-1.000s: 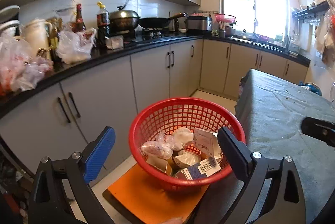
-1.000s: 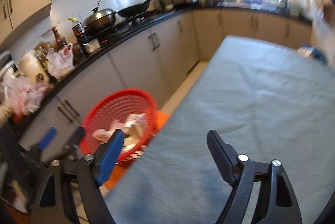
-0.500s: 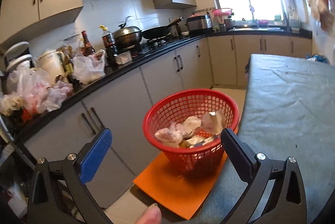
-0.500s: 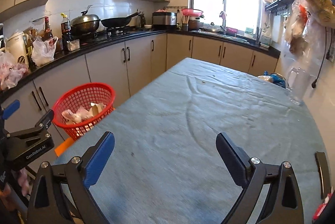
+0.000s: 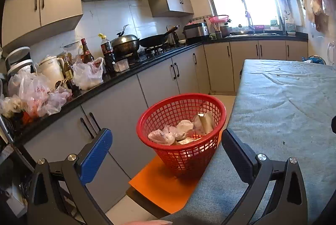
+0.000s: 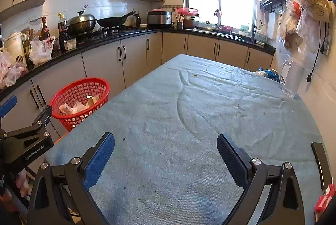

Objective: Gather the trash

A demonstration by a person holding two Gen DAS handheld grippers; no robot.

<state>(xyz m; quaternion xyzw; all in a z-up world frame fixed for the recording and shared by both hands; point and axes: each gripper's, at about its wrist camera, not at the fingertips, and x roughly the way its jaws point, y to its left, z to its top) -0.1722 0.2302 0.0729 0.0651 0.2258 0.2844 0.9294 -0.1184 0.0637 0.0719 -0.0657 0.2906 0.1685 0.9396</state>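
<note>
both jaws gape empty; only the right view shows the pitcher (image 6: 292, 80).

Our black-framed left gripper (image 5: 166, 148) and black-framed right gripper (image 6: 166, 153) each pair a blue textured pad with a black one, silver screws showing; white "GenRobot.AI" lettering marks the left.

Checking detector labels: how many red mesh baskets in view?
1. The red basket sits on an orange board beside the table, trash inside. The pink one by the window isn't counted.
</note>
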